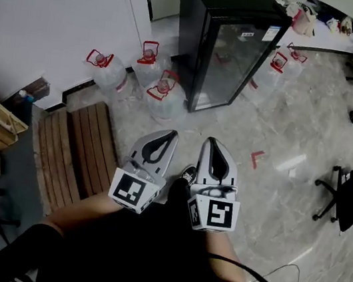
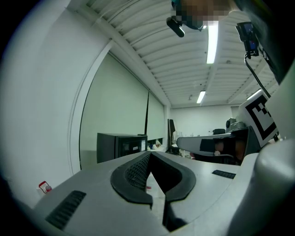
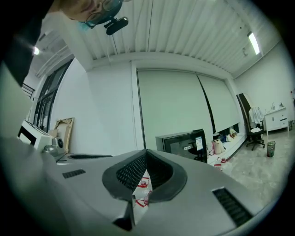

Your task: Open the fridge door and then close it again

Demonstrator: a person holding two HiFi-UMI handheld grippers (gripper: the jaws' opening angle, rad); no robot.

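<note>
The black fridge [image 1: 229,39] with a glass door stands at the far middle of the head view, its door closed. My left gripper [image 1: 173,131] and right gripper [image 1: 208,139] are held side by side over the floor, well short of the fridge, both pointing toward it. Both are shut with nothing between the jaws. In the left gripper view the left gripper [image 2: 150,153] has the fridge [image 2: 120,146] ahead on its left. From the right gripper view, the fridge [image 3: 184,144] lies ahead of the right gripper [image 3: 146,151], on its right.
Several large water jugs with red caps [image 1: 165,91] stand left of the fridge, and more [image 1: 284,65] on its right. A wooden pallet [image 1: 73,152] lies at the left by the white wall. An office chair [image 1: 349,194] stands at the right; a cable [image 1: 274,276] trails on the floor.
</note>
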